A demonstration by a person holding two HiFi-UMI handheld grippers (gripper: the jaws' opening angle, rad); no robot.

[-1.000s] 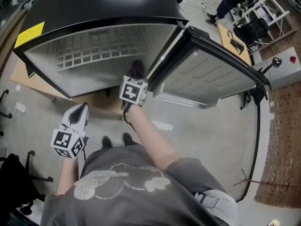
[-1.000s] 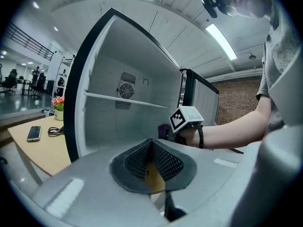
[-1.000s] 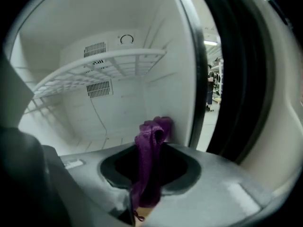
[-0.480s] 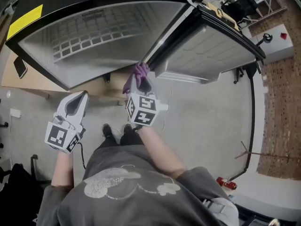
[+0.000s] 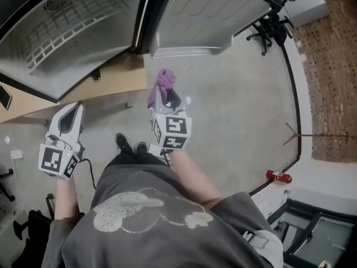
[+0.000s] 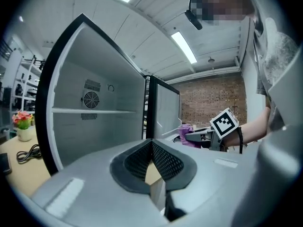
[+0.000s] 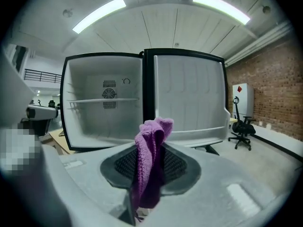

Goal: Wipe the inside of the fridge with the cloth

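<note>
— Head view first: where does everything sit?
— The person faces the fridge [image 5: 67, 54], up at eleven o'clock on a wooden platform [image 5: 106, 80]. Its door [image 5: 212, 15] stands wide open toward one o'clock.
— And the cloth?
— The purple cloth [image 5: 162, 84] is outside the fridge, pinched in the right gripper [image 5: 166, 98] and poking past its tips at twelve o'clock. In the right gripper view the jaws are clamped on it, with folds bunched above the pads and a strip hanging down between them.
— What about the other one?
— The left gripper [image 5: 68, 113] is held at nine o'clock from the right one, well apart from it. In the left gripper view its pads meet at the tips with nothing between them.
— What does the fridge look like inside?
— It has white walls, one wire shelf [image 5: 67, 29] and a round fan grille [image 5: 58, 0] on the back wall. Both grippers are in front of it, over the concrete floor [image 5: 234, 105].
— Anything else around?
— A black office chair [image 5: 269, 25] stands at one o'clock beyond the door, and a red object [image 5: 277, 176] lies on the floor at four o'clock.
</note>
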